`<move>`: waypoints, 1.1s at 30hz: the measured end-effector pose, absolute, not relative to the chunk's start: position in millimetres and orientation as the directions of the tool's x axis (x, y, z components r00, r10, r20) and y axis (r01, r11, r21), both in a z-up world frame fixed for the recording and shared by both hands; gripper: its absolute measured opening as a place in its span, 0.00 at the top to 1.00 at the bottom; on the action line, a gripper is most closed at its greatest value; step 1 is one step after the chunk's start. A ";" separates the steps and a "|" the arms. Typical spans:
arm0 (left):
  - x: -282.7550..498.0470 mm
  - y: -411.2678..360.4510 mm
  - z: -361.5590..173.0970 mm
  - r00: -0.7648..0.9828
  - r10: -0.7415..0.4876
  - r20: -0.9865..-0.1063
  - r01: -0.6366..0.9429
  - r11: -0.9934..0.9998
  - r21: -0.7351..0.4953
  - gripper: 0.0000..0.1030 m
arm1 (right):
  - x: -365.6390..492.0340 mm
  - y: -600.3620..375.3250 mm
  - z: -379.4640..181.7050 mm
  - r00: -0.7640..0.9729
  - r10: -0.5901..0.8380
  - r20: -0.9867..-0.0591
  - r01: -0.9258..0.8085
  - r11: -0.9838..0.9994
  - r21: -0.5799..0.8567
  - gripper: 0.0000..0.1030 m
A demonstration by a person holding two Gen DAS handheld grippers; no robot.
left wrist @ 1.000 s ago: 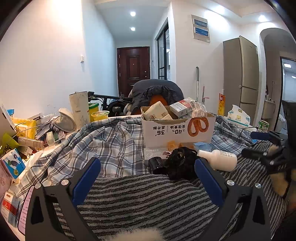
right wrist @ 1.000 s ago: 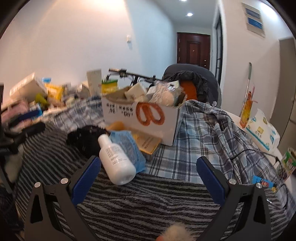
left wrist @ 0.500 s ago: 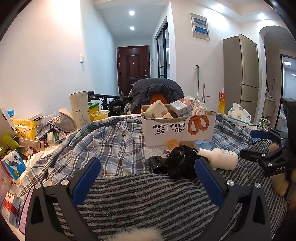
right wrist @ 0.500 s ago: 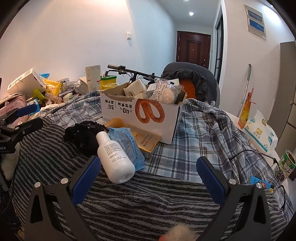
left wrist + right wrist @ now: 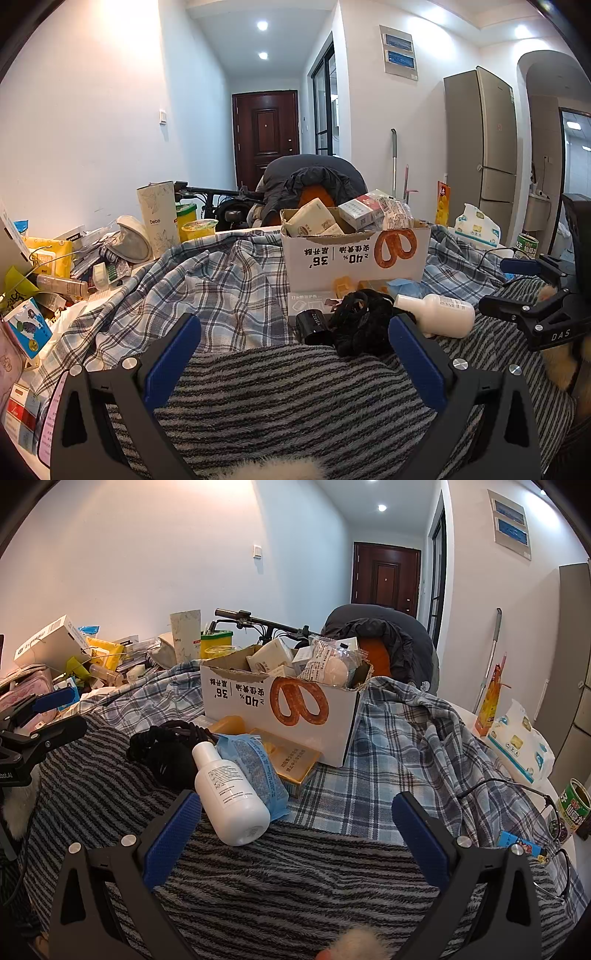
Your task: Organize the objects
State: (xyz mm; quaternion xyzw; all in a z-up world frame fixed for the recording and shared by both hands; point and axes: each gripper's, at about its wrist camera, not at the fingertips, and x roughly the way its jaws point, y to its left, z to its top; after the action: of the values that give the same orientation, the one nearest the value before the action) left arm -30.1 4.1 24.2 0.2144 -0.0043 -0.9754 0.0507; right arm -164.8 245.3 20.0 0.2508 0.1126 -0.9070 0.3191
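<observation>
At 11 o'clock from right tongs (image 5: 295, 808), spread and empty, white bottle (image 5: 231, 797) lies on striped blanket (image 5: 295, 878) beside pretzel box (image 5: 280, 705). Left tongs (image 5: 293, 334) spread; black bundle (image 5: 360, 319) at 1 o'clock.

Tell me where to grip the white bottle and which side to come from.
Grip the white bottle across its wide body, not the narrow cap. It lies on its side, base toward the open right gripper, so come from this near side, jaws straddling the cylinder.
</observation>
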 end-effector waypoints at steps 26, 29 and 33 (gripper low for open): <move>-29.5 4.3 25.2 -0.906 -0.098 -0.413 0.093 -0.995 0.033 0.00 | -165.4 246.3 19.3 -0.670 -0.522 -0.528 0.632 -0.774 -0.037 0.00; -28.9 3.9 26.0 -0.908 -0.093 -0.408 0.090 -0.996 0.027 0.00 | -166.8 251.6 20.1 -0.672 -0.530 -0.517 0.627 -0.779 -0.017 0.00; -27.1 1.5 26.2 -0.912 -0.067 -0.404 0.072 -0.997 0.001 0.00 | -166.9 266.6 25.1 -0.694 -0.551 -0.463 0.605 -0.795 0.037 0.00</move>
State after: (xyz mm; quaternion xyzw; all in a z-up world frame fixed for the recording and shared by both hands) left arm -27.1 1.5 26.2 0.2063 0.0068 -0.9778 0.0355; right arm -166.9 266.6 25.1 0.2319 0.0592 -0.9185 0.3146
